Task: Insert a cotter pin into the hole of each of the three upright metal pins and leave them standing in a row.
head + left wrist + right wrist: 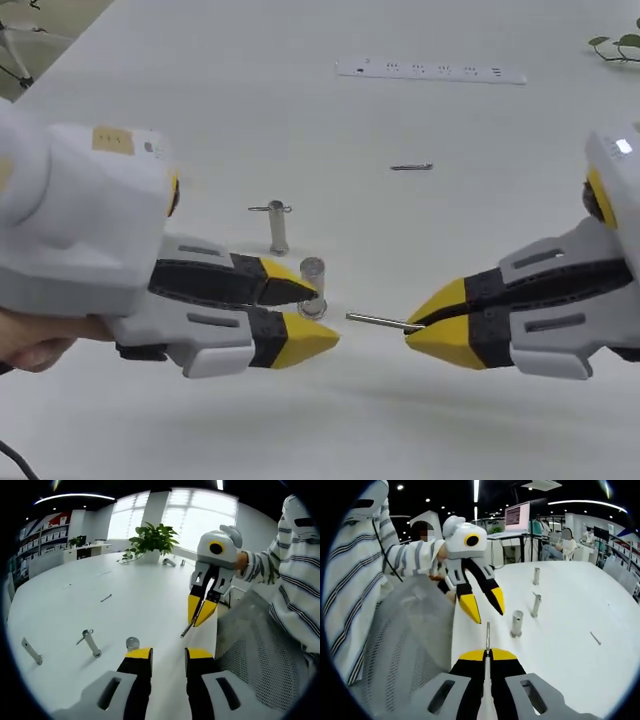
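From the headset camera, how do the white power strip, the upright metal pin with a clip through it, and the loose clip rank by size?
1. White power strip, though farthest.
2. Upright silver metal pin with a cotter pin through it.
3. Loose thin metal cotter pin.

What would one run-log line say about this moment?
left gripper: open beside bare upright metal pin | right gripper: shut on thin silver cotter pin | insertion: not yet done

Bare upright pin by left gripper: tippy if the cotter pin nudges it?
Likely tippy: the upright pin stands tall on a narrow base. Looks solid metal, probably heavy for its size; round, so apt to roll if felled.
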`<act>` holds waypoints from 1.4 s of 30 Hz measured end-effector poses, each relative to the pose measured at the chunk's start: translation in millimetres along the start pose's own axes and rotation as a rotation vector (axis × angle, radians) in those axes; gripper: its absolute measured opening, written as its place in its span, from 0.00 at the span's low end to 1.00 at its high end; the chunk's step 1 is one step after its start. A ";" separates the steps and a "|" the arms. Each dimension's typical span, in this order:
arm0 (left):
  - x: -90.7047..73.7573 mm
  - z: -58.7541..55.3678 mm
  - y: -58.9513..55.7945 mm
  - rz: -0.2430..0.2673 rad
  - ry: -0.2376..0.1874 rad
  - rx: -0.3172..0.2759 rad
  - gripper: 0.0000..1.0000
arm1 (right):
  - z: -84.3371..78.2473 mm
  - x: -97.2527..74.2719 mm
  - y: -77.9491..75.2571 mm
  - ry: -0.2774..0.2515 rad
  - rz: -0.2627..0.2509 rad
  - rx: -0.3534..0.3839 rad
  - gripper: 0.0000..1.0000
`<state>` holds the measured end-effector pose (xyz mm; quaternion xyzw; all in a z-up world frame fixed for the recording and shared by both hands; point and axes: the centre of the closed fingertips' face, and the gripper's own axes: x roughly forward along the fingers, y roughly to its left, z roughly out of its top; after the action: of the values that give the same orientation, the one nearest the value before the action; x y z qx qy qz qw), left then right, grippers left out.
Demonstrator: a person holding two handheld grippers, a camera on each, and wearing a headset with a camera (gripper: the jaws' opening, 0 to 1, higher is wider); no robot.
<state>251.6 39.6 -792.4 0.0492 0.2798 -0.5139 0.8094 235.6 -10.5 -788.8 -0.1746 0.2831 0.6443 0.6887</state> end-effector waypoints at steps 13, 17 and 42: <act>0.4 -20.7 47.1 0.115 0.031 -0.006 0.28 | -4.8 7.9 -31.4 0.015 -0.097 0.067 0.03; 8.5 -22.7 52.7 0.111 0.026 0.007 0.28 | -5.9 12.1 -34.3 0.015 -0.101 0.076 0.03; 39.5 -28.2 58.6 0.120 0.000 0.063 0.22 | -3.0 26.7 -41.4 0.027 -0.117 0.089 0.03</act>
<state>303.1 45.5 -848.2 0.0914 0.2601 -0.4732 0.8367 276.2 4.2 -812.8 -0.1685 0.3102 0.5873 0.7283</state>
